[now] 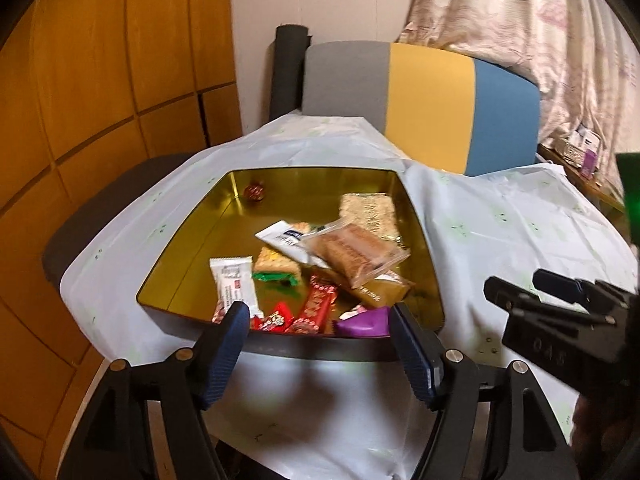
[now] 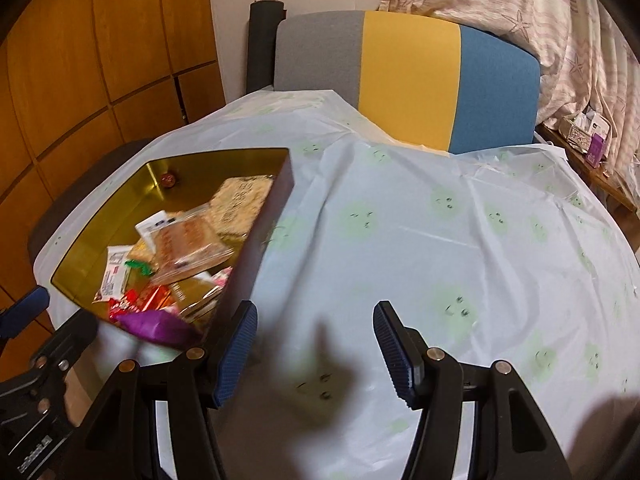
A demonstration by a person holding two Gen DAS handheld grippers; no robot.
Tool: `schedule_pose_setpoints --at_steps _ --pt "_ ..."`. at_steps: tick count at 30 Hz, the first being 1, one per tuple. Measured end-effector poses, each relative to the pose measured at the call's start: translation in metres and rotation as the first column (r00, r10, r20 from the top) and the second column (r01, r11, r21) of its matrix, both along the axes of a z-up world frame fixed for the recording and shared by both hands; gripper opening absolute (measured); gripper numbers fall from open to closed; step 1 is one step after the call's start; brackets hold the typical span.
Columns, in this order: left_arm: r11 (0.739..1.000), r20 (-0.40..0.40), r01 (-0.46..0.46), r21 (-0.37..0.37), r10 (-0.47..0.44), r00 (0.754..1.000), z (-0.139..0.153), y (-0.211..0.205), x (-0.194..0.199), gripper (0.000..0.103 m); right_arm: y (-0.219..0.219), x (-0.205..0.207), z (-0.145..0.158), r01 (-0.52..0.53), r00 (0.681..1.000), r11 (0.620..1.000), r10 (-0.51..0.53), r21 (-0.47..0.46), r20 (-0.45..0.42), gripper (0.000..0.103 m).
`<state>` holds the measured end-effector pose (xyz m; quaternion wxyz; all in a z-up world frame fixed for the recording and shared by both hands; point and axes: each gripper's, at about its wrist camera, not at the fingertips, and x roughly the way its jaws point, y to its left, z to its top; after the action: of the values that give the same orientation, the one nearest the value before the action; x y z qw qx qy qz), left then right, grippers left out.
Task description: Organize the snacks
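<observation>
A gold-lined tin box [image 1: 188, 240] sits on the table and holds several wrapped snacks: a clear packet of brown biscuits [image 1: 356, 248], a white bar [image 1: 234, 284], red bars [image 1: 316, 308], a purple packet [image 1: 364, 322] and a small round candy [image 1: 255, 193] at the far corner. My left gripper [image 1: 318, 356] is open and empty, just in front of the box's near wall. My right gripper [image 2: 316, 344] is open and empty above bare tablecloth, right of the box [image 2: 276, 208]. The right gripper also shows in the left wrist view [image 1: 560, 316].
A pale tablecloth with green smiley prints [image 2: 440, 240] covers the table. A chair with a grey, yellow and blue back [image 2: 408, 76] stands behind it. Wooden cabinets [image 1: 100, 80] are at left, a curtain [image 2: 540, 20] and a cluttered shelf [image 2: 588, 136] at right.
</observation>
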<state>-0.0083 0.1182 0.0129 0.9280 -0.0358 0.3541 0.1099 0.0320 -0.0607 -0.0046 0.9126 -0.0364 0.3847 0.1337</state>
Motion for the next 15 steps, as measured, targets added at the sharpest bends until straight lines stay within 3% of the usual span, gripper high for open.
schedule_pose_setpoints --at_steps 15 --pt "0.997 0.012 -0.075 -0.026 0.075 0.997 -0.002 0.019 -0.003 0.078 0.030 -0.015 0.001 -0.046 0.998 0.998 0.047 -0.047 0.031 0.062"
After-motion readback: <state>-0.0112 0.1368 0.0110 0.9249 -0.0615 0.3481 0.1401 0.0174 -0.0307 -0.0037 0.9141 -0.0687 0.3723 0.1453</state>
